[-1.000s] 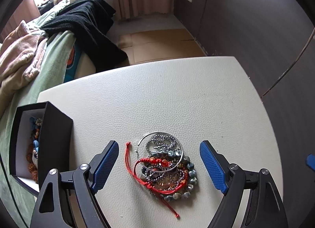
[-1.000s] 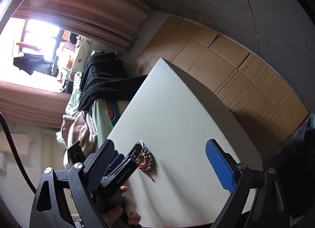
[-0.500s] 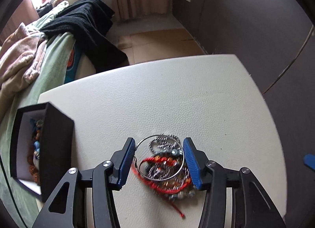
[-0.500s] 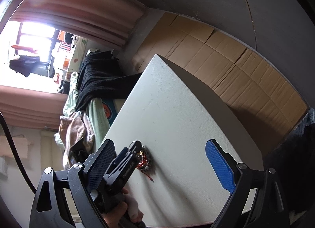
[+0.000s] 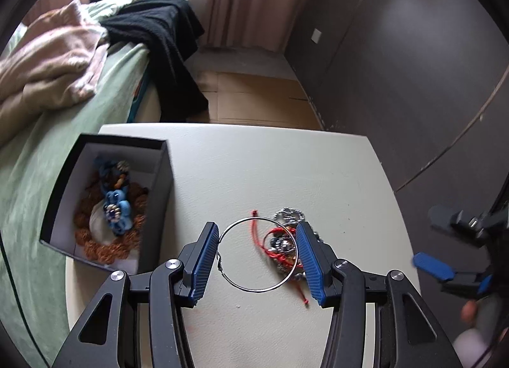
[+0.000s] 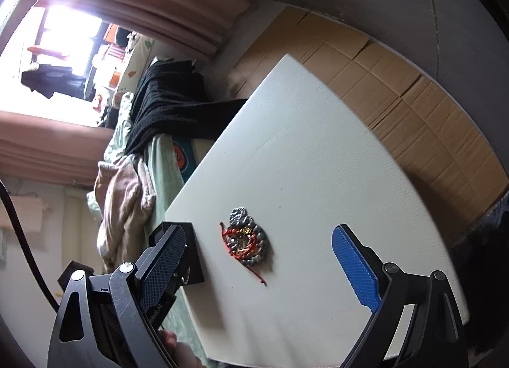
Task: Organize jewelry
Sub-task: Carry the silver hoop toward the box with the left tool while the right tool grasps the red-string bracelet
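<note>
**Item: silver hoop, held for boxing**

Left gripper [image 5: 257,256] was clenched across the silver hoop [image 5: 257,253], lifted beside the jewelry pile [image 6: 248,240] on the white table [image 6: 318,145]. The black box [image 5: 159,190], already holding beaded pieces, lay to the gripper's left, near. Right gripper [image 6: 264,272] hung released, farther off, holding nothing.

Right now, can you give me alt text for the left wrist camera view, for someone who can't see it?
The left gripper pinches a thin silver hoop between its blue pads above a white table, beside a tangle of red cord and beaded bracelets. To the left sits an open black box holding blue and brown jewelry; the open right gripper shows at the right edge.
</note>
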Tool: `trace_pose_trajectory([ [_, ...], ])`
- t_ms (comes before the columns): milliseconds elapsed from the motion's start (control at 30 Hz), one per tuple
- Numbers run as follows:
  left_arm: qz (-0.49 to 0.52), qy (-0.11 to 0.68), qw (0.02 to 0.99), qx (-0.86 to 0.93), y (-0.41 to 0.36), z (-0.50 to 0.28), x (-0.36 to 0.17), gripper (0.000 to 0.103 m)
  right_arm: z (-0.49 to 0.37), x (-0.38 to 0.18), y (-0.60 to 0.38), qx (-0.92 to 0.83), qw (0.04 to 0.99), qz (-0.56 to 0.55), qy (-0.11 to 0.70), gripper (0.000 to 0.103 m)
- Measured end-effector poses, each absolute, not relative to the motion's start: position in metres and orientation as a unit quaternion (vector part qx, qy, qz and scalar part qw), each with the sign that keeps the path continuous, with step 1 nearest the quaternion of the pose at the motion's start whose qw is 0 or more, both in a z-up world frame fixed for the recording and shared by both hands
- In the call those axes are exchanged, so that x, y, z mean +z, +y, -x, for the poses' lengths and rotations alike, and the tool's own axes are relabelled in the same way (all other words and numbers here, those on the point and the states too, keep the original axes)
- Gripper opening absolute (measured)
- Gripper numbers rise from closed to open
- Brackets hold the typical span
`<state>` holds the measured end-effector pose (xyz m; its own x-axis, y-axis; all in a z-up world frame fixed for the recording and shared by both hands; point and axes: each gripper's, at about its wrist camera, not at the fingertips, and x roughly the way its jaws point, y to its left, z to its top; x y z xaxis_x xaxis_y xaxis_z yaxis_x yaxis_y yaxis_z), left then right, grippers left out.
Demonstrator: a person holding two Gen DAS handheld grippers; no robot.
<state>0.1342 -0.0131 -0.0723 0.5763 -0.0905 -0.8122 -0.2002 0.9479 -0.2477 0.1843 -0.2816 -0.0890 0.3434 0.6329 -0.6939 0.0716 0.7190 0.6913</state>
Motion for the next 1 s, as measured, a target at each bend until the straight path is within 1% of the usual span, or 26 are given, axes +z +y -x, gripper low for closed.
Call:
trace_pose_trajectory([
  [100, 0.171, 0.448, 0.877, 0.033, -0.001, -0.13, -0.064, 0.052, -0.182, -0.094, -0.266, 0.202, 0.75, -0.311, 0.548, 0.092],
  [167, 0.183, 0.442, 0.878, 0.031, 0.006, -0.127, -0.06, 0.052, -0.181, -0.1, -0.258, 0.207, 0.747, -0.312, 0.549, 0.078],
  [200, 0.187, 0.439, 0.878, 0.03, 0.01, -0.126, -0.058, 0.052, -0.181, -0.103, -0.254, 0.211, 0.743, -0.314, 0.552, 0.074],
  [267, 0.194, 0.435, 0.879, 0.031, 0.015, -0.124, -0.056, 0.052, -0.181, -0.111, -0.245, 0.225, 0.73, -0.319, 0.561, 0.058],
  [333, 0.2, 0.432, 0.879, 0.029, 0.02, -0.122, -0.054, 0.052, -0.179, -0.116, -0.237, 0.231, 0.723, -0.318, 0.568, 0.054],
  [400, 0.205, 0.43, 0.879, 0.029, 0.025, -0.12, -0.052, 0.052, -0.177, -0.118, -0.228, 0.232, 0.722, -0.313, 0.572, 0.053],
  [467, 0.21, 0.429, 0.878, 0.029, 0.029, -0.118, -0.051, 0.052, -0.176, -0.121, -0.22, 0.234, 0.72, -0.306, 0.577, 0.045],
  [500, 0.213, 0.428, 0.878, 0.03, 0.031, -0.117, -0.051, 0.052, -0.175, -0.122, -0.216, 0.235, 0.719, -0.303, 0.58, 0.044],
  [567, 0.219, 0.426, 0.877, 0.03, 0.036, -0.115, -0.05, 0.052, -0.174, -0.125, -0.208, 0.233, 0.719, -0.296, 0.584, 0.036],
  [633, 0.221, 0.425, 0.878, 0.03, 0.039, -0.114, -0.049, 0.052, -0.174, -0.128, -0.202, 0.23, 0.72, -0.289, 0.588, 0.032],
  [700, 0.221, 0.423, 0.878, 0.03, 0.041, -0.112, -0.048, 0.052, -0.174, -0.132, -0.197, 0.227, 0.718, -0.287, 0.592, 0.029],
  [1000, 0.232, 0.422, 0.876, 0.039, 0.055, -0.107, -0.047, 0.052, -0.18, -0.148, -0.199, 0.21, 0.7, -0.321, 0.602, 0.029],
])
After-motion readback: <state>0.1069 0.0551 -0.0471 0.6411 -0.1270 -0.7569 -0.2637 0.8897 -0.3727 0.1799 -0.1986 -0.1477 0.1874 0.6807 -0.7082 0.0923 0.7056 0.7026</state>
